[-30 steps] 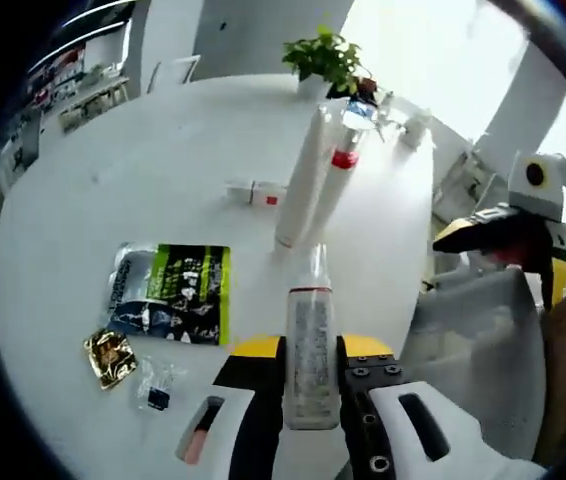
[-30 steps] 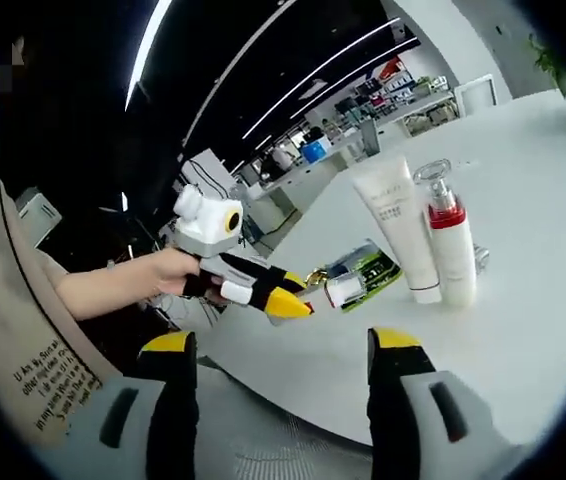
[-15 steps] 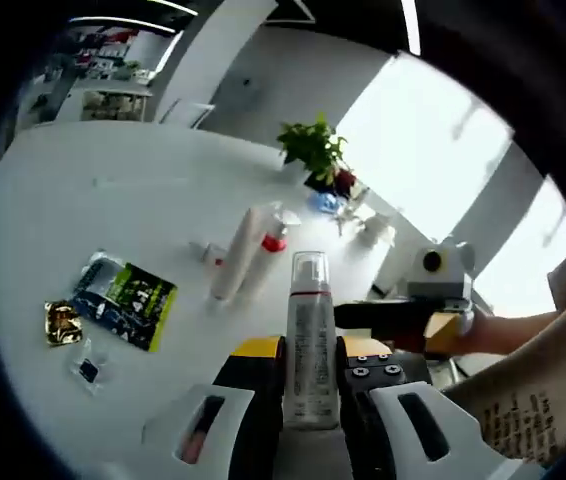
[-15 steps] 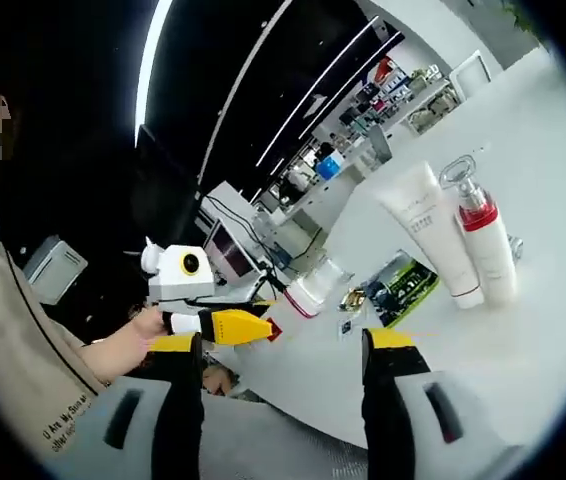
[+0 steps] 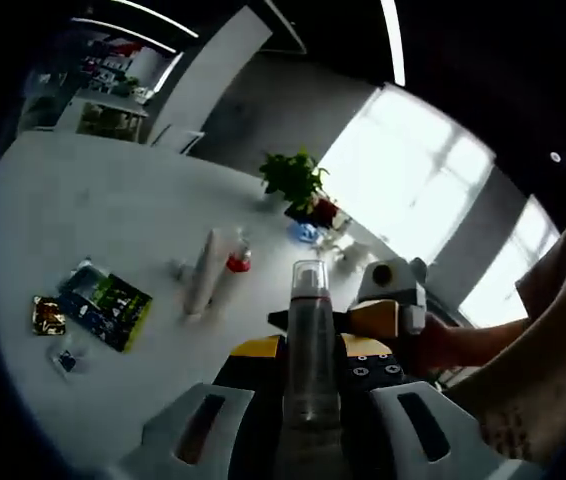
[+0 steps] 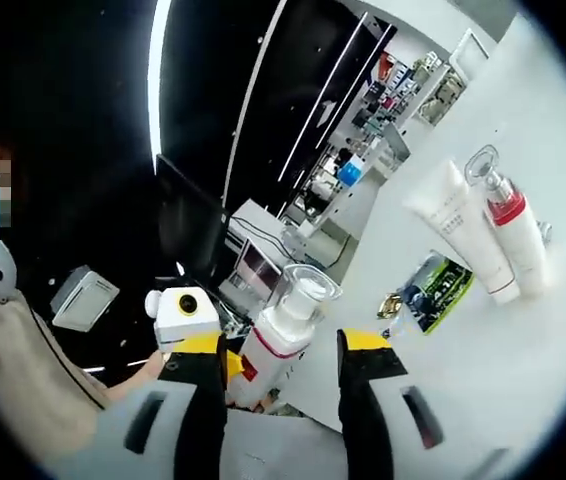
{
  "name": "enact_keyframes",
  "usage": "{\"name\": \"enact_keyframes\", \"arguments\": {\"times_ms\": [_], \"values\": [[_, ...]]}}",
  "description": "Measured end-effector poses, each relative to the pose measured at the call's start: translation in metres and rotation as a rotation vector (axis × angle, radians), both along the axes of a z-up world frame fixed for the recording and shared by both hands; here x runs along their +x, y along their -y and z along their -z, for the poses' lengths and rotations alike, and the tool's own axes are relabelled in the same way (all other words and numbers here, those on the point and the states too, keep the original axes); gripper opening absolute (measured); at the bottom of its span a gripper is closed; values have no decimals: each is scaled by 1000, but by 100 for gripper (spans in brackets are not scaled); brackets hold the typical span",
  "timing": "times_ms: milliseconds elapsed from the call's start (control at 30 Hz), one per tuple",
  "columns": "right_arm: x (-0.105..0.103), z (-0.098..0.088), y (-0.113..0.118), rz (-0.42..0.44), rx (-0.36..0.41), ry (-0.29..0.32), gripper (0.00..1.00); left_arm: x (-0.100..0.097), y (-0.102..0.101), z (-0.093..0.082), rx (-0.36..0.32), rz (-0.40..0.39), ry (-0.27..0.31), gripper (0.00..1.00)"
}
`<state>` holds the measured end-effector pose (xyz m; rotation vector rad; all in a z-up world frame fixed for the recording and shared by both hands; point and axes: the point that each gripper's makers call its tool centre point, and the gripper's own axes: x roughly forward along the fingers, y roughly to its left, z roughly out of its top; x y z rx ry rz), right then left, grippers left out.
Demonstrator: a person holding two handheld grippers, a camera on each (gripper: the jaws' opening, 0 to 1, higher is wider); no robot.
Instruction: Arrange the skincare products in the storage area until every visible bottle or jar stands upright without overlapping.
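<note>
clear bottle: a see-through bottle with a transparent cap and a red band sits clamped between the jaws of the left gripper, lifted well off the white desk; in the right gripper view the same bottle hangs just ahead of the right gripper.
right gripper state: jaws spread apart, nothing between them, bottle close to the gap but apart from both pads as far as i can tell.
desk contents: white tube and red-collared pump bottle stand upright side by side near the desk's middle; green sachet and gold packet lie flat toward the near-left edge; potted plant at the far edge.
risk: a mid-air handover looks likely, and the smooth bottle could slip or tip if one grip lets go before the other has closed; a fall may knock the standing pair over.
change: bottle was low over the desk a second ago, now raised and brought up to the right gripper, which has swung in toward it.
</note>
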<state>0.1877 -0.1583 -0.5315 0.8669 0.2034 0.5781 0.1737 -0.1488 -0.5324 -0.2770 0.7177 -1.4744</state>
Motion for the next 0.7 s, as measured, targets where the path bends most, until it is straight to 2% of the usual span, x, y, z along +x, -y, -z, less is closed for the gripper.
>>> {"name": "enact_keyframes", "arguments": {"times_ms": [167,233,300,533,667,700], "values": [[0,-3,0,-6,-28,7,33,-6,1,-2,1,-6,8,16],[-1,-5,0,-8,-39,11,33,-7,1,-3,1,-10,12,16],[-3,-8,0,-6,-87,27,32,-9,3,-2,7,-6,20,16],[-8,-9,0,-24,-311,58,29,-22,11,15,101,44,102,16],[-9,-7,0,-42,-471,78,26,-28,17,26,174,72,171,16],[-9,-8,0,-39,-516,102,26,-29,19,28,188,74,210,16]]}}
